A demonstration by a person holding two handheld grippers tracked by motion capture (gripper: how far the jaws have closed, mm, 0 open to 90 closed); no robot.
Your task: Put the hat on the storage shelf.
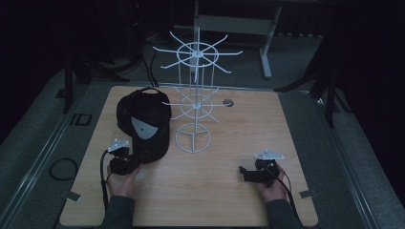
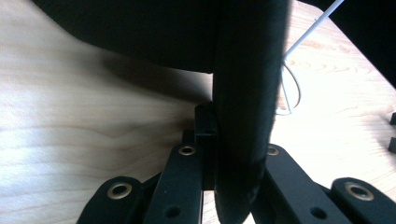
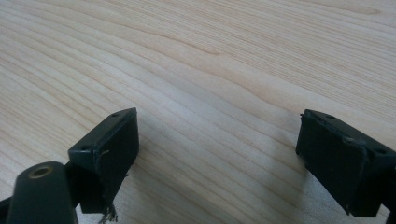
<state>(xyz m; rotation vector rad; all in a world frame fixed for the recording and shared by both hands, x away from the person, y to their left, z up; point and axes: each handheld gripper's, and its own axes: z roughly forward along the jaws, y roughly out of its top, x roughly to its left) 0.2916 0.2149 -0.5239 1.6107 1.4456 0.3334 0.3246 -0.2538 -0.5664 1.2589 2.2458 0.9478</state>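
A black cap (image 1: 143,119) with a pale grey patch lies on the wooden table (image 1: 229,138), left of centre, its brim toward the person. My left gripper (image 1: 136,156) is at the cap's near edge, shut on it. In the left gripper view the dark edge of the cap (image 2: 243,93) stands pinched between the two jaws of the left gripper (image 2: 238,140). My right gripper (image 1: 244,174) rests low at the table's right front, pointing left. In the right gripper view the right gripper (image 3: 219,144) is open, with bare wood between its pads.
A white wire display rack (image 1: 193,95) with a round base and radiating hooks stands just right of the cap; its wire (image 2: 292,88) also passes behind the brim. A small round hole (image 1: 228,102) sits in the table's far side. Dark floor surrounds the table.
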